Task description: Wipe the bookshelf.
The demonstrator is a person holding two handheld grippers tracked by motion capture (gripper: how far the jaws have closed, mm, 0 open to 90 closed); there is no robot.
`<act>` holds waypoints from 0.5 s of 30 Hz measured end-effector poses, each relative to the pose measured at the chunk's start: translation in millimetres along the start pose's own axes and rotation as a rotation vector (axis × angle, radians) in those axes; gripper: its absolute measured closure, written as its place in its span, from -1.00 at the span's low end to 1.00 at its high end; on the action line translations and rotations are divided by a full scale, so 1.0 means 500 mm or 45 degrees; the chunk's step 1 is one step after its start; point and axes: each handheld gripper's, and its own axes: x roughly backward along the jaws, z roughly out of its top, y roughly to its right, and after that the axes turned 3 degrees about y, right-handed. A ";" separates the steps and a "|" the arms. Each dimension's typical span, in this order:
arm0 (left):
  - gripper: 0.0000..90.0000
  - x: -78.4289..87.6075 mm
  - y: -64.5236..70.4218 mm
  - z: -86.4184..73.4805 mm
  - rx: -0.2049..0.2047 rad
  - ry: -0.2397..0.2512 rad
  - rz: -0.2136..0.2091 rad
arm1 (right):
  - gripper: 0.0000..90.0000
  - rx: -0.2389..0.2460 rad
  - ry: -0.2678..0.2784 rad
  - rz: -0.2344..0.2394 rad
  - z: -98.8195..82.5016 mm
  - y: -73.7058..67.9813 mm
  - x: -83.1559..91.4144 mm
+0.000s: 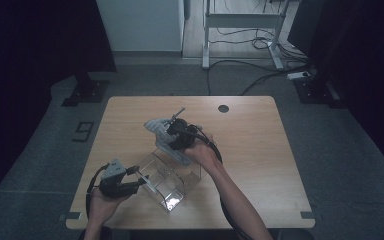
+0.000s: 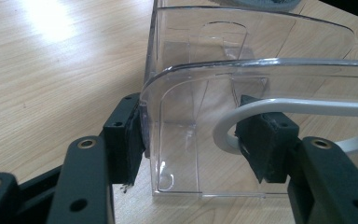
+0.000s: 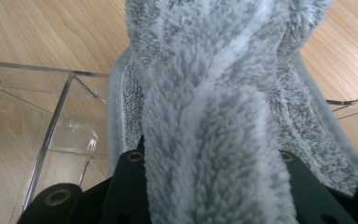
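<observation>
Work in hand: a grey fleece cloth (image 1: pixel 166 136) is being brought to a clear acrylic organiser box (image 1: pixel 167 182) that stands on the desk (image 1: pixel 260 150).
Left tool (image 1: pixel 141 181): clamped on the box's near-left wall, one pad outside (image 2: pixel 133 140), one pad inside (image 2: pixel 261 144).
Reason for that hold: judged as bracing, so the light box does not slide or tip when the cloth pushes against it.
Right tool (image 1: pixel 172 134): closed on a bunched fold of the cloth; the jaws stand together on the fleece, above the far edge of the box.
Reason for that hold: pinching a gathered ridge keeps the loose cloth compact enough to go through the box's open top.
Cloth position: part draped over the far rim of the box, part hanging beyond it toward the far side of the desk.
Box position: near the front edge of the desk, between the two hands.
High view adds: the overall layout, both forearms, the cloth's spread relative to the box.
Left gripper view adds: the clamp on the wall (image 2: pixel 177 121), the inner dividers, and a white curved cable (image 2: pixel 279 109) seen through the clear plastic.
Right gripper view adds: the pile of the fleece (image 3: pixel 205 121) and a box corner (image 3: pixel 72 77) just left of the cloth.
Not resolved: how much cloth lies inside the box.
</observation>
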 end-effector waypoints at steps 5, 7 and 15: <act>-0.03 -0.001 0.001 0.001 0.010 -0.004 0.017 | 0.45 0.008 -0.004 0.004 -0.007 0.002 0.009; -0.03 -0.001 0.001 0.001 0.010 -0.005 0.019 | 0.45 0.015 -0.003 0.006 -0.014 0.002 0.015; -0.03 -0.001 0.002 0.001 0.015 -0.005 0.020 | 0.44 0.013 0.008 0.025 -0.047 0.002 0.041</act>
